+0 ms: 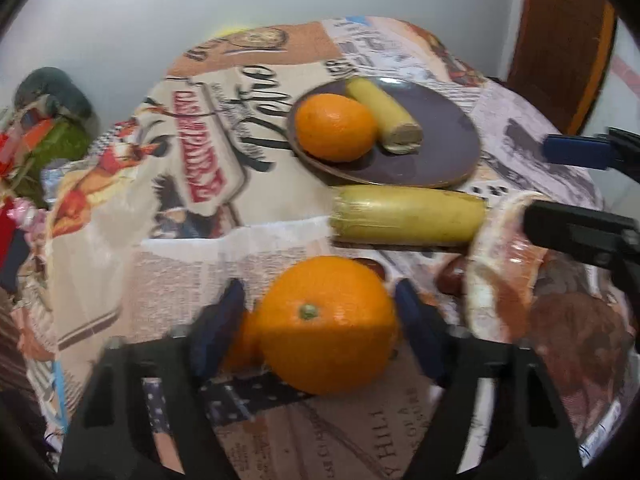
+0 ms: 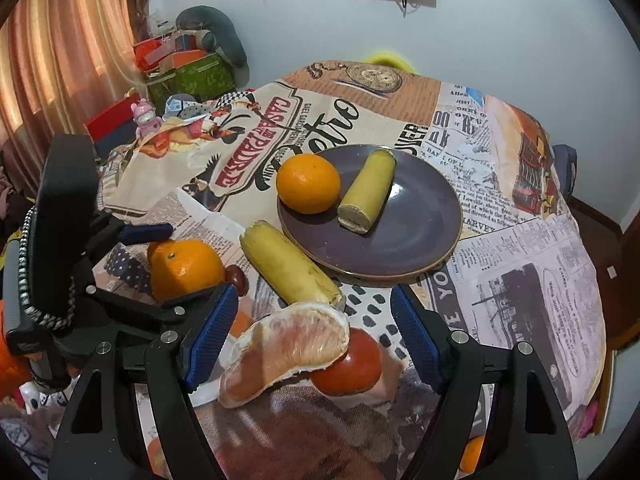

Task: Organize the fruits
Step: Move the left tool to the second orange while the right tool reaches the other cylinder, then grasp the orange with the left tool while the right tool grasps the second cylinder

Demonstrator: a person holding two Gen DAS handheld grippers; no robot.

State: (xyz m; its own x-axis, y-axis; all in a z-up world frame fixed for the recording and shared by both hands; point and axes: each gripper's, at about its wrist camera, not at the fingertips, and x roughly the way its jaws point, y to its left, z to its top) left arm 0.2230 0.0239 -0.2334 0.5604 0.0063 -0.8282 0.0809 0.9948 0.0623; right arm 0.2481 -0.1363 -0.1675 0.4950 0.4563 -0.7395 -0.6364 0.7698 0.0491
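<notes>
Now orange (image 1: 326,330) between left tongs (image 1: 320,320), grapefruit piece (image 2: 286,350) between right tongs (image 2: 312,336)

Both grippers tilt downward, the left gripper (image 1: 320,312) and right gripper (image 2: 312,332) with fingers spread apart.

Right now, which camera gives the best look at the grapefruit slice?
The right wrist view: the grapefruit slice lies whole between the right gripper fingers, its pink flesh sharp, leaning on a tomato. In the left wrist view the slice sits at the right edge, blurred and partly hidden by a black finger.
</notes>
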